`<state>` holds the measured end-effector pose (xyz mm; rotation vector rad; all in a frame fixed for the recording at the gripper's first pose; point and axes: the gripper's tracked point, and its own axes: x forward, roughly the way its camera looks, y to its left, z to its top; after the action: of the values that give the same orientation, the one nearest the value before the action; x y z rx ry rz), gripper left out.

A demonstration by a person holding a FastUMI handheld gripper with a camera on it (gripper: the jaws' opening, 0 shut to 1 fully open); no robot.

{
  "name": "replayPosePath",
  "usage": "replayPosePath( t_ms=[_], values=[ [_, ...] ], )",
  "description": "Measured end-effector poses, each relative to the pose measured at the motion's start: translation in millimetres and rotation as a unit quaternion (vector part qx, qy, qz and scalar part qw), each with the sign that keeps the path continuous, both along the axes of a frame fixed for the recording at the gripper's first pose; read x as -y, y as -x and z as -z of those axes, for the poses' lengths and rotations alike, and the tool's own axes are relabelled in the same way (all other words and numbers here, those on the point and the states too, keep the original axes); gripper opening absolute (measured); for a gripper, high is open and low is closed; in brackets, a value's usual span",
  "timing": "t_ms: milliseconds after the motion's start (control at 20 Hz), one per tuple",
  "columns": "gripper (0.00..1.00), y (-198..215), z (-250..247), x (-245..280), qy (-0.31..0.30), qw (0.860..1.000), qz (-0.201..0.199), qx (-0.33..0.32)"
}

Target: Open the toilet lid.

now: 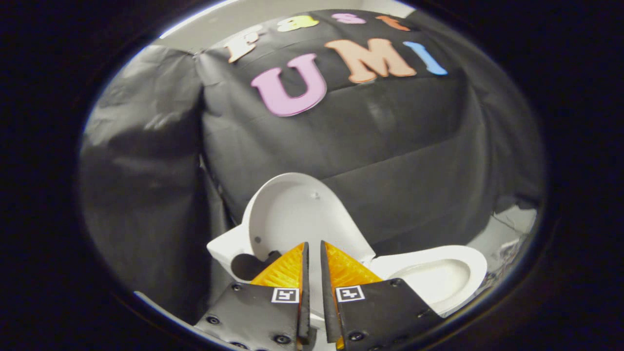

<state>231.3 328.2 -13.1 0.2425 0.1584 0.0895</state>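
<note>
Just ahead of my fingertips, the toilet lid point(292, 214) stands raised, its pale underside facing me and tilted a little, black cloth wall point(390, 146) behind it. My gripper point(313, 248) is nearly closed, orange fingers point(285, 270) a narrow slit apart; the lid's lower edge seems to sit in that gap, though I can't tell whether both pads press on it. Beside my fingers lies the uncovered white seat point(453, 258), its bowl hollow showing.

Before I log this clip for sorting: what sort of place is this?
Probably a staged test booth, not a real bathroom: a small white toilet with its lid raised stands against draped black cloth walls. The gripper hovers nearly shut just before the lid, holding nothing.
</note>
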Motion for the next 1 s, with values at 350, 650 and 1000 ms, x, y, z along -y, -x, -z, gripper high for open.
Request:
replayPosePath(
  t_ms=[350, 650, 1000],
  values=[
    [0.13, -21.6, 11.5, -43.7, 0.071, 0.994, -0.084, -0.021],
    [0.13, -12.0, 19.0, -57.5, 0.105, 0.989, -0.103, -0.008],
    [0.13, -14.5, 15.3, -52.4, 0.103, 0.990, -0.094, -0.003]
  ],
)
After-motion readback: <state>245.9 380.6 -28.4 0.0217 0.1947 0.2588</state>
